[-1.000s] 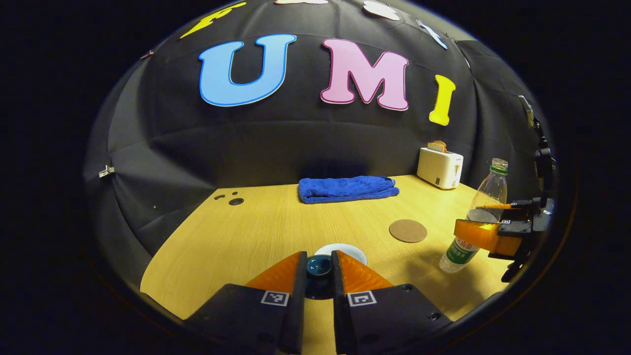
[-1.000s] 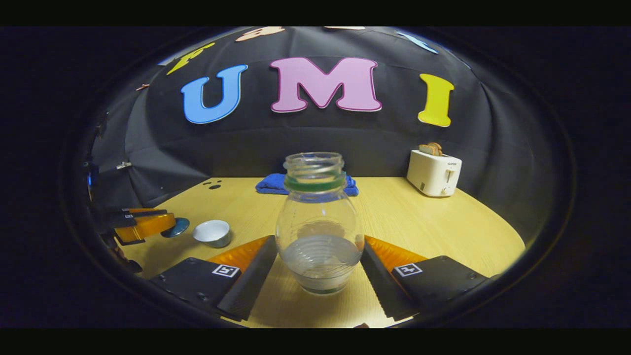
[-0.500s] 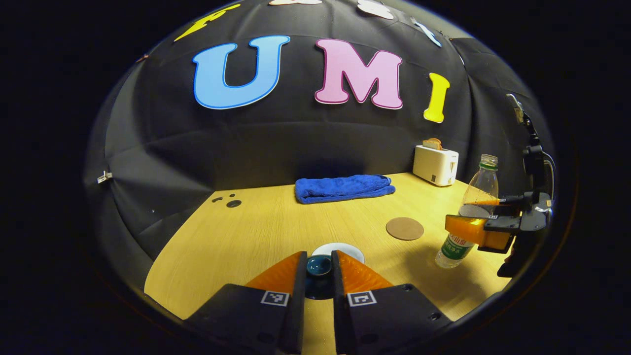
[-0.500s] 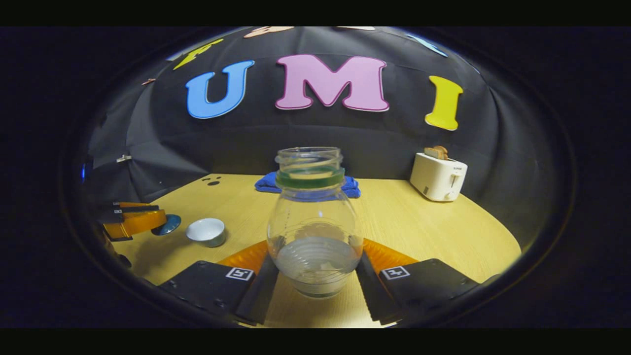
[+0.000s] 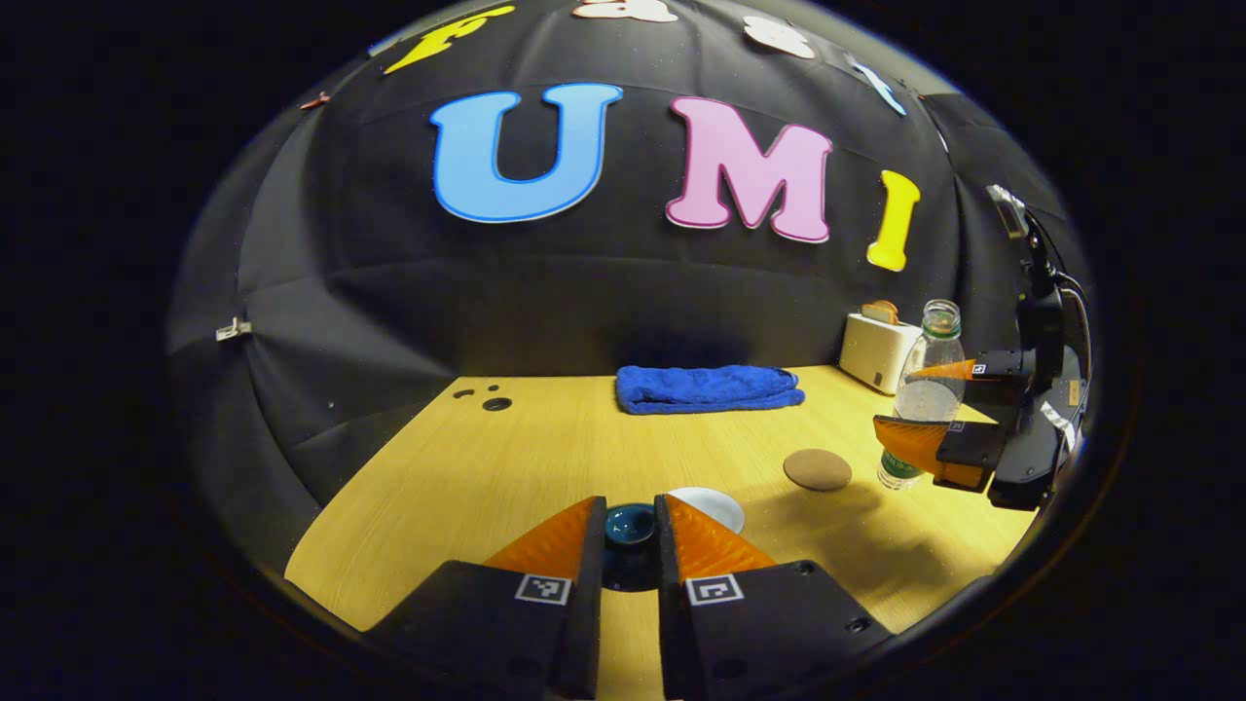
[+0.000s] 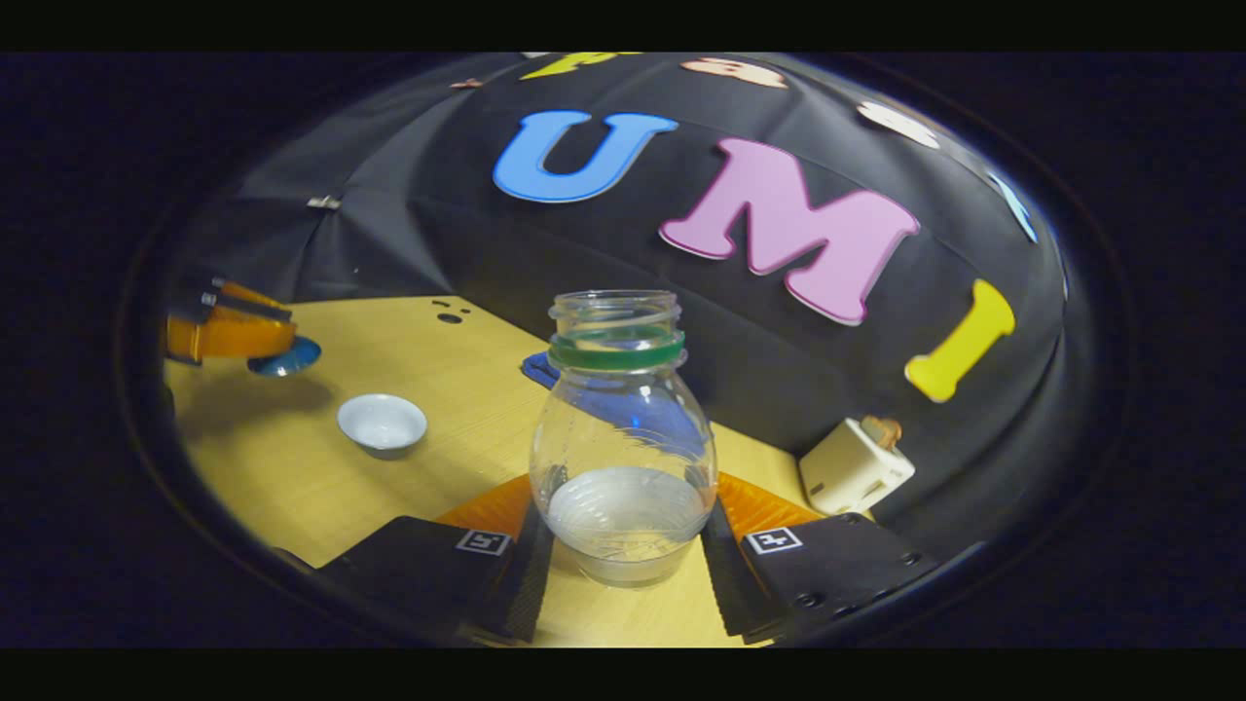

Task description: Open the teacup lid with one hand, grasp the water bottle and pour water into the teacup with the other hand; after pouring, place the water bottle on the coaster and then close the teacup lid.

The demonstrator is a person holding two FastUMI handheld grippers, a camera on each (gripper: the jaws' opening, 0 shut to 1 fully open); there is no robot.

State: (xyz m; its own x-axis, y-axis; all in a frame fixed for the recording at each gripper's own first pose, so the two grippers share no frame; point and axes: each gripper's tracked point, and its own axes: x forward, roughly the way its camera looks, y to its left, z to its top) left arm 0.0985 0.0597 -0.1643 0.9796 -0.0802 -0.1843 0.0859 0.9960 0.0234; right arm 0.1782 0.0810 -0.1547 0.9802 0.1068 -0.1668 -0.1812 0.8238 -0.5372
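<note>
— What do your tongs hold?

— My left gripper (image 5: 630, 531) is clamped on the teacup lid (image 5: 630, 526), just before the open teacup (image 5: 715, 504). My right gripper (image 6: 625, 526) squeezes the water bottle (image 6: 623, 438).

— What differs between views?

— The left gripper view has the coaster (image 5: 818, 469) beside the bottle; the right gripper view shows the bottle's long axis upright, open mouth up.

uncapped bottle (image 6: 623, 438) lifted; white teacup (image 6: 382, 424) open (lid (image 5: 630, 526) raised).
</note>
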